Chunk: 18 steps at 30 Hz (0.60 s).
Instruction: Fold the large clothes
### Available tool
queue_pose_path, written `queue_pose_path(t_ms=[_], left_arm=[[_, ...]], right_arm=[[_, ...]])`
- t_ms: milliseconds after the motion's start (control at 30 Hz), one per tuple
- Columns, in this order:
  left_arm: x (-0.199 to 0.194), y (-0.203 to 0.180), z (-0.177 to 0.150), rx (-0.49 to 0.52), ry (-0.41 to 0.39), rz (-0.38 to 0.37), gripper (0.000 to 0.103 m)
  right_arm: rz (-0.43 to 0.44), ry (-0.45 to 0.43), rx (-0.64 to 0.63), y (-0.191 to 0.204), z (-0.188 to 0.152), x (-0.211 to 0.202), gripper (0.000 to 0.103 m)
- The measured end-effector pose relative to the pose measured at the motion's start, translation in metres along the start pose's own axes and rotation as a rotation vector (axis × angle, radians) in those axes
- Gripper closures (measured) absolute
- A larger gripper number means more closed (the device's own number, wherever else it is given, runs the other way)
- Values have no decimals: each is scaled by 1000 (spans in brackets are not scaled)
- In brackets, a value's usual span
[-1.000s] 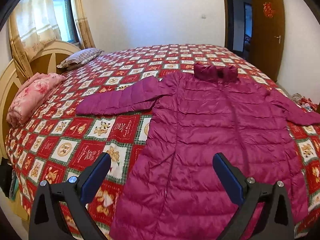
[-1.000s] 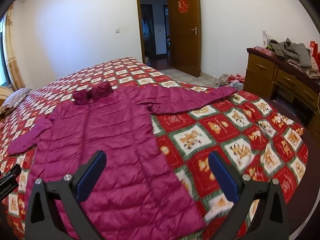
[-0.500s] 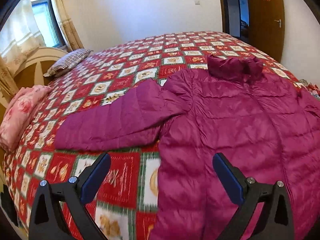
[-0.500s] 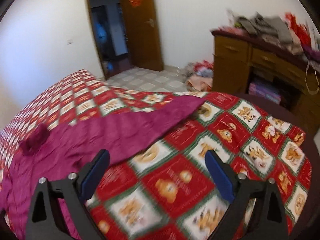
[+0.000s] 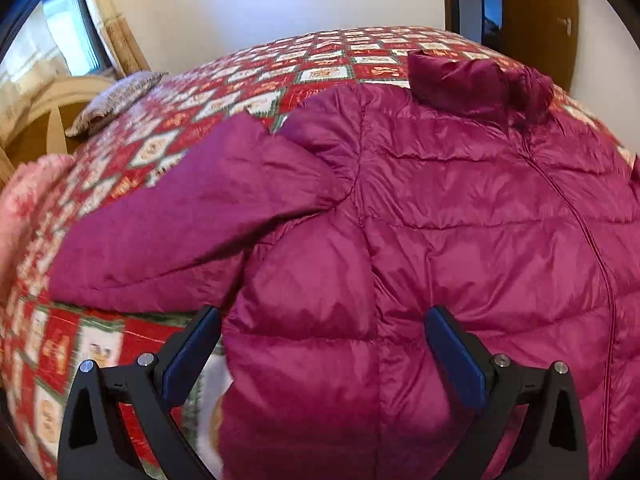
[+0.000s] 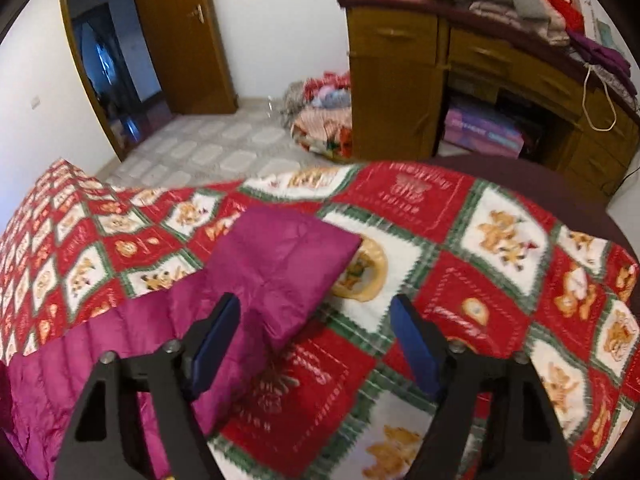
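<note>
Magenta coat (image 5: 460, 220) lies flat on the quilt (image 6: 500, 240), zipper up, collar toward the far wall. Left gripper (image 5: 322, 350) is spread wide above the coat's side near the armpit, pads not touching fabric. Right gripper (image 6: 316, 340) is closing over the sleeve cuff (image 6: 288, 256), nothing gripped yet.

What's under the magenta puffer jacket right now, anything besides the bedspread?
Only the red patterned bedspread shows around and beneath the jacket, including under its sleeve end. Whatever lies beneath the jacket's body is covered and cannot be seen.
</note>
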<state>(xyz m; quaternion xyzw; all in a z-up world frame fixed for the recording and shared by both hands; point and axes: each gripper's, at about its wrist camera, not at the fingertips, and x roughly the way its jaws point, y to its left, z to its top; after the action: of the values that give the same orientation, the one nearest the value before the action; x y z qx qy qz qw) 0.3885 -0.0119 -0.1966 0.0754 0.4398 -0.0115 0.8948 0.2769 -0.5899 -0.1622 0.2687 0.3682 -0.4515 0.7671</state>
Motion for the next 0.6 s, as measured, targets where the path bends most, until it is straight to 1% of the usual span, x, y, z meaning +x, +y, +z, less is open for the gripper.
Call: queue_pose_path(t_ms=[33, 67, 100, 133, 167, 200, 233, 267, 300, 333, 400, 433, 533, 600], left_arm=[[2, 4, -1, -23, -4, -20, 1], [4, 5, 0, -32, -2, -29, 1], [6, 6, 0, -39, -1, -37, 1], [7, 6, -1, -45, -1, -42, 1], [7, 7, -1, -51, -1, -46, 1], [7, 7, -2, -57, -3, -48, 1], [7, 7, -3, -63, -3, -49, 1], [7, 7, -4, -72, -4, -50, 1], [7, 8, -5, -79, -6, -50, 1], [6, 8, -7, -85, -9, -48, 1], [2, 9, -13, -93, -24, -33, 1], [-1, 9, -16, -93, -30, -25, 1], [-8, 11, -25, -109, -49, 1, 1], [-11, 12, -29, -119, -52, 0, 1]], right_arm=[[0, 9, -4, 0, 0, 5, 38], [-1, 22, -9, 0, -2, 13, 38], [-19, -5, -22, 2, -3, 11, 42], [-22, -5, -29, 2, -2, 14, 44], [-32, -15, -42, 3, -3, 13, 50], [-26, -20, -50, 4, -3, 13, 62], [-9, -30, -67, 6, -4, 12, 70], [-17, -35, -84, 9, -5, 11, 73], [-15, -40, -114, 13, -6, 9, 89], [6, -35, -137, 18, -7, 9, 92], [-13, -42, -166, 24, -8, 4, 93], [-1, -52, -165, 26, -7, 0, 93], [35, -107, -181, 35, -6, -20, 93], [71, -145, -216, 46, -7, -42, 93]])
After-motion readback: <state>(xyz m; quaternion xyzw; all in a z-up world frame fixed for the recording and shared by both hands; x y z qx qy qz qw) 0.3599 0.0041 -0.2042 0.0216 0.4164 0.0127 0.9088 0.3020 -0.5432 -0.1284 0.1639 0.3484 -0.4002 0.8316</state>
